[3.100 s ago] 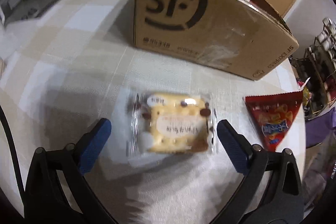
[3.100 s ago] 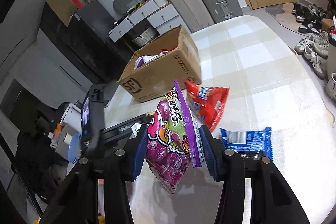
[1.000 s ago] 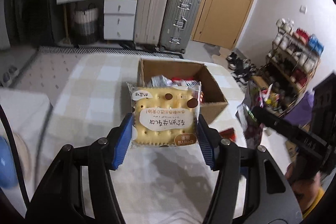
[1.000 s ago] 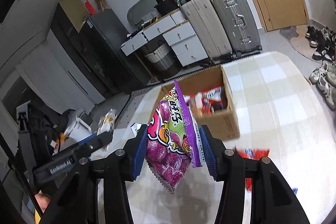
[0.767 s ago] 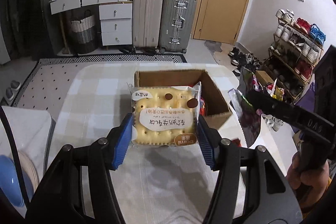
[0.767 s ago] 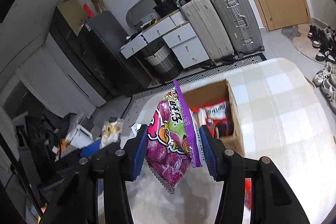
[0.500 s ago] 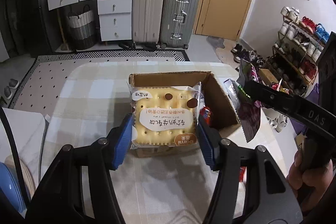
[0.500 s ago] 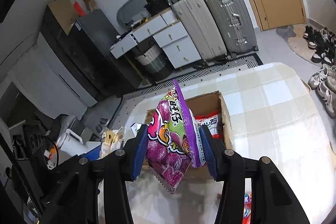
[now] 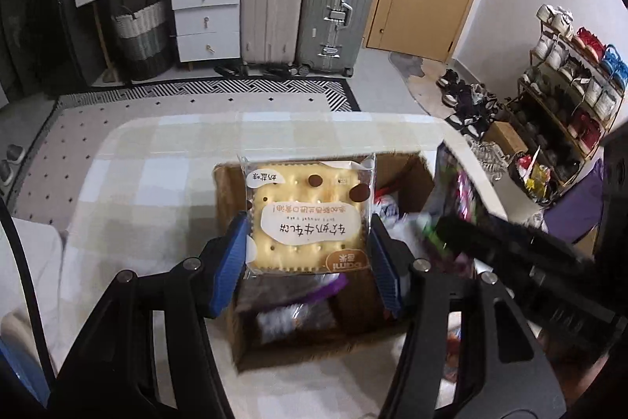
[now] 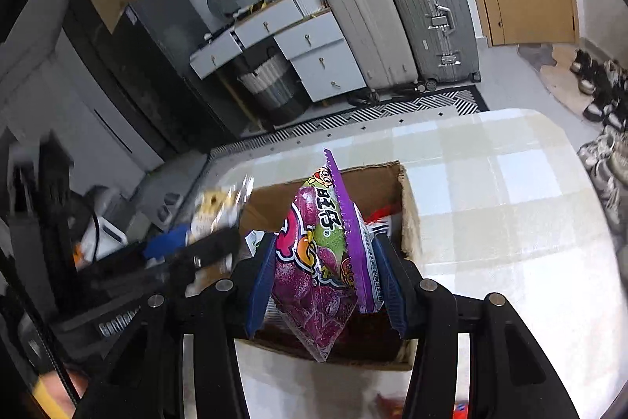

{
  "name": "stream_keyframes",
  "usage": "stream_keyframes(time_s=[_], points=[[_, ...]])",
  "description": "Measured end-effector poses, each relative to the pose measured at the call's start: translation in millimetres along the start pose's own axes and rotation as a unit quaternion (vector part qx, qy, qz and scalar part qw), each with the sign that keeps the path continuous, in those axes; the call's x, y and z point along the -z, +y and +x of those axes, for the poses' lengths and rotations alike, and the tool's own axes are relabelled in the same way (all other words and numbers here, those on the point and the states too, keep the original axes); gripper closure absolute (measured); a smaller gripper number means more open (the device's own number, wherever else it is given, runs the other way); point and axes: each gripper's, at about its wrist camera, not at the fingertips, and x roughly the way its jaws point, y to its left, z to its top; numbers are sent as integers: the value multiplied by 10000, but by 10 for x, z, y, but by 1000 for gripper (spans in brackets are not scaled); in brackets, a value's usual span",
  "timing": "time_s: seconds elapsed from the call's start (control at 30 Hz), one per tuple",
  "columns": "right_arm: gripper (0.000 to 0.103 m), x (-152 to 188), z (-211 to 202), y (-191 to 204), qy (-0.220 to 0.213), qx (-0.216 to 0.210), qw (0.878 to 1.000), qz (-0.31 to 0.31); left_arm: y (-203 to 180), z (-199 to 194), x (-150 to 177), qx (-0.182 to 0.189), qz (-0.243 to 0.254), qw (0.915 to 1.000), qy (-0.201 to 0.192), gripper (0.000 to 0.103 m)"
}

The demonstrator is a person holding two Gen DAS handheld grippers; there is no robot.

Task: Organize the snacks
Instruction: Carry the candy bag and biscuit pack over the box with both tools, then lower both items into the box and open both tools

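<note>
Left gripper (image 9: 308,262) clamps biscuit pack (image 9: 308,214), shoe rack (image 9: 569,97)

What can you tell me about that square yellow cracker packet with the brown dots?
The square yellow cracker packet is sealed in clear plastic wrap, printed with a pale biscuit dotted with brown spots and a white label, its writing upside down to the camera. It hangs flat-faced and upright, pinched at both side edges by the left gripper, whose blue pads press on it. It is over the open brown cardboard box, touching nothing else.
</note>
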Motion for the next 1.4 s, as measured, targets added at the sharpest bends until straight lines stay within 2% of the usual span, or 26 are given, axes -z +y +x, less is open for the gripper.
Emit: stream_keyframes(time_s=[0.17, 0.23, 0.3, 0.5, 0.6, 0.7, 0.97, 1.17, 1.4], points=[[54, -27, 103, -13, 65, 160, 9995, -249, 0, 437, -225, 389, 4, 9989, 244, 47], [54, -26, 176, -51, 255, 75, 9992, -285, 20, 660, -240, 275, 45, 9988, 404, 47], [54, -22, 183, -32, 254, 159, 9985, -457, 47, 816, -233, 373, 10, 9980, 504, 47], [54, -3, 245, 9, 304, 233, 9970, -674, 159, 1038, -183, 458, -70, 9971, 608, 46], [53, 0, 309, 9, 406, 204, 9967, -673, 228, 1103, -87, 456, -84, 9968, 653, 46], [54, 18, 411, -13, 596, 203, 9960, -635, 218, 1124, -41, 418, 121, 9970, 640, 45], [53, 5, 469, -16, 561, 237, 9963, -613, 322, 1075, -11, 490, 82, 9962, 718, 45], [52, -29, 493, -6, 529, 188, 9969, -558, 357, 1077, -77, 445, -73, 9941, 983, 43], [52, -44, 410, -10, 326, 164, 9980, -518, 381, 904, -48, 552, -228, 9949, 809, 35]])
